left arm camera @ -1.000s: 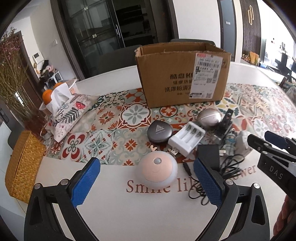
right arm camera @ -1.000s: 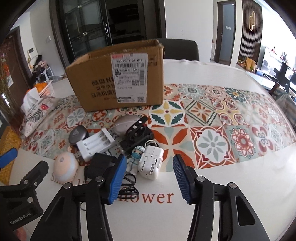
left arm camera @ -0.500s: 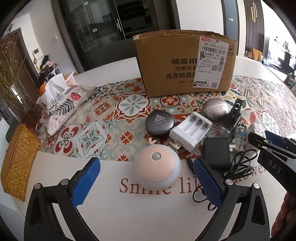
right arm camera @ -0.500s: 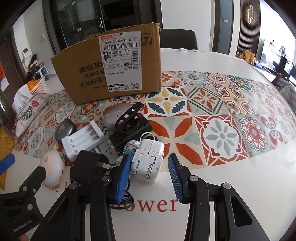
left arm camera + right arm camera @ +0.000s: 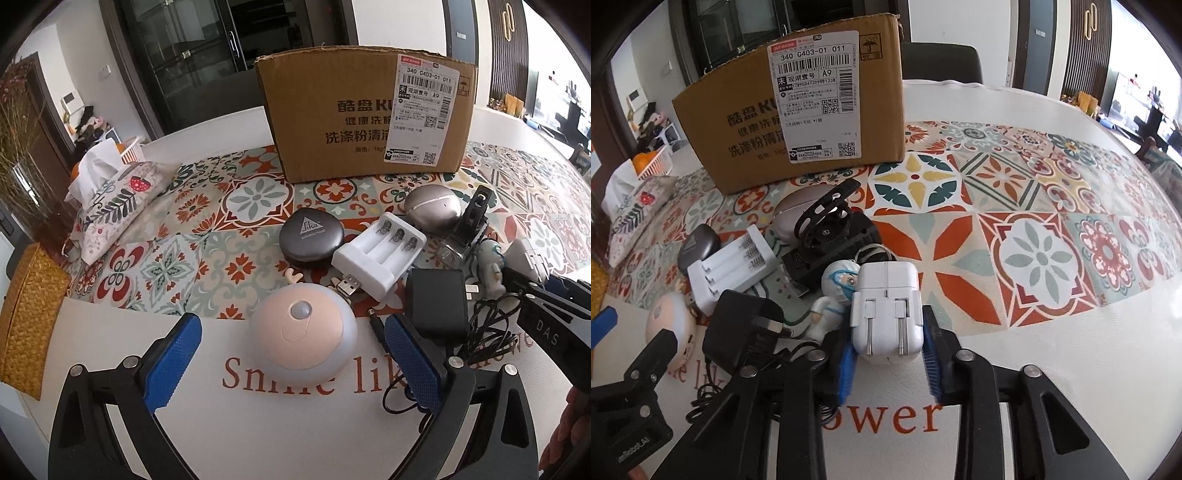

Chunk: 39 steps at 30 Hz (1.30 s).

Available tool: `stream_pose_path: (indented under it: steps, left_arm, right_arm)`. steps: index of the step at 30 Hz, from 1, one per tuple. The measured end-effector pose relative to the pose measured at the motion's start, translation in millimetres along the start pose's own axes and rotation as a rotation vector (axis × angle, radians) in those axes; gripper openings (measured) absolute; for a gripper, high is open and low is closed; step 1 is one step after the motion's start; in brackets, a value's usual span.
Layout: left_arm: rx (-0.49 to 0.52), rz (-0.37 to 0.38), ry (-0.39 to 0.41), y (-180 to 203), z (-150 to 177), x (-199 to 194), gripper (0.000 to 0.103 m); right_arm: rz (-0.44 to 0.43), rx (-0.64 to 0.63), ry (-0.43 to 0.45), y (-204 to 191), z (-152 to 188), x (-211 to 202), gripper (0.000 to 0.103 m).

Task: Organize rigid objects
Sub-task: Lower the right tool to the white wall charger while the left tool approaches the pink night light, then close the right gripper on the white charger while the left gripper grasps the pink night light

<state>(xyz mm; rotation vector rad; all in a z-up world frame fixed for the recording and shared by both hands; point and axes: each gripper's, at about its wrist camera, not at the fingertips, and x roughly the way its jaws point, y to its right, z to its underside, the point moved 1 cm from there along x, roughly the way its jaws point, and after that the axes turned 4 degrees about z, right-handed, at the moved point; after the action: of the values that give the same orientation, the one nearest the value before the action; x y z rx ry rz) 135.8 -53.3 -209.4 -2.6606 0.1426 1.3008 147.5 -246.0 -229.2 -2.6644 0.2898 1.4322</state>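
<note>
Between the blue pads of the right gripper (image 5: 890, 360) sits the white square plug adapter (image 5: 886, 314), prongs toward the camera, touching the small white figurine (image 5: 833, 295); closing now could drag that figurine or the black cable (image 5: 746, 369) along. Its jaws stand narrow, at the adapter's sides without clearly clamping, while the left gripper (image 5: 291, 354) gapes wide around the round pink night light (image 5: 304, 338), touching nothing.

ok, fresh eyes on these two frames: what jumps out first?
The brown cardboard box with a white shipping label stands at the back of the patterned tablecloth, a clutter of small electronics before it. The right gripper closely flanks a white plug adapter; the left gripper is open around a round pink night light.
</note>
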Motion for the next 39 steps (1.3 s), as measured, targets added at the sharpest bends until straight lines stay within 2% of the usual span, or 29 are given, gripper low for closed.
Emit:
stream_pose_path:
  steps: [9,15,18,23,32,39]
  left_arm:
    - [-0.010,0.001,-0.008,-5,-2,6,0.097]
    - [-0.038,0.029,-0.041,-11,-1,22,0.088]
    - [-0.044,0.058,-0.061,-11,0,30,0.086]
    - [-0.046,0.081,-0.090,-9,4,39,0.075]
    - [-0.036,0.086,-0.084,-9,4,36,0.074]
    - [-0.028,0.078,-0.031,-13,-5,13,0.074]
  right_arm:
    - [0.004,-0.048,0.014,-3,-2,-12,0.029]
    - [0.022,-0.108,0.065,-17,-9,-25,0.029]
    - [0.016,-0.115,0.060,-21,-10,-24,0.029]
    - [0.019,-0.115,0.062,-23,-10,-22,0.029]
    - [0.010,-0.114,0.060,-24,-10,-23,0.029]
    - [-0.004,-0.106,0.076,-24,-11,-34,0.029]
